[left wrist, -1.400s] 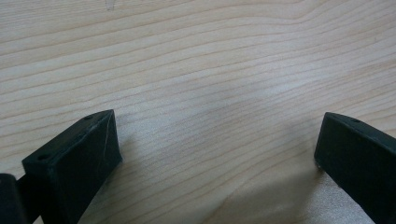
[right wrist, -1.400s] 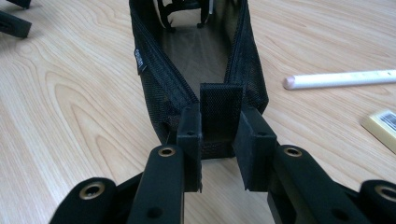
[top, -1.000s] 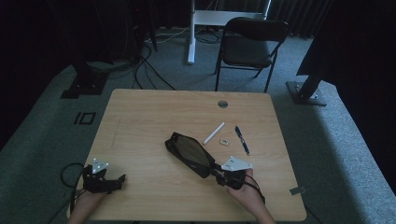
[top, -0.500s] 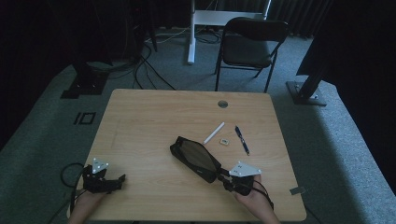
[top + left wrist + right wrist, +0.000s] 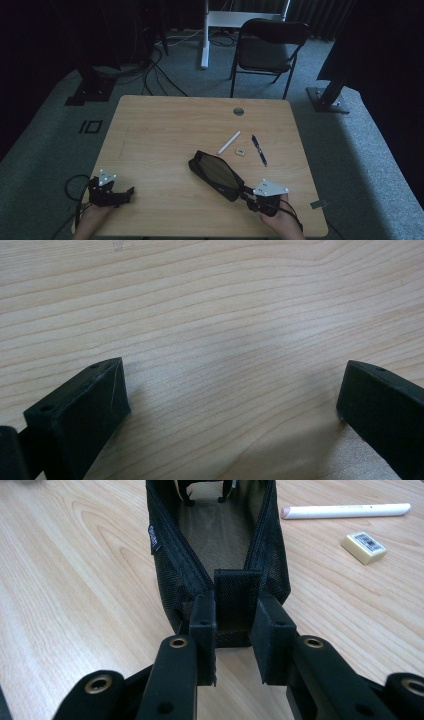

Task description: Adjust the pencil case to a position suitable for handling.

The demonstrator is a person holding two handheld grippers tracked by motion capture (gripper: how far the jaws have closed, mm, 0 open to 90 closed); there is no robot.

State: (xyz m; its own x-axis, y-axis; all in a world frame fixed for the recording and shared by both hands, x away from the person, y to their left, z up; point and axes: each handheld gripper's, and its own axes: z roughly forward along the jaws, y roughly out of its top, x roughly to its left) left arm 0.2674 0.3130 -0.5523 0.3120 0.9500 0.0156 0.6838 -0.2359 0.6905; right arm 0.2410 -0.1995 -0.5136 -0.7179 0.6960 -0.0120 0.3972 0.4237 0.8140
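Observation:
A black mesh pencil pouch (image 5: 216, 174) lies unzipped on the wooden table (image 5: 165, 125), right of centre; its open mouth (image 5: 220, 535) faces up. My right gripper (image 5: 245, 194) is at the pouch's near end, shut on its black fabric end tab (image 5: 236, 600), one pad on each side. In the right gripper view, that gripper (image 5: 235, 630) looks straight along the pouch. My left gripper (image 5: 127, 195) rests at the table's front left corner, and its open jaws (image 5: 232, 390) have only bare wood between them.
Beyond the pouch lie a white pen (image 5: 229, 142), a small eraser (image 5: 240, 151) and a dark pen (image 5: 259, 150). A cable hole (image 5: 238, 111) sits near the far edge. A black chair (image 5: 265, 47) stands behind the table.
My right gripper has moved right and toward the front edge, dragging the pouch with it by the tab. The left gripper has stayed put.

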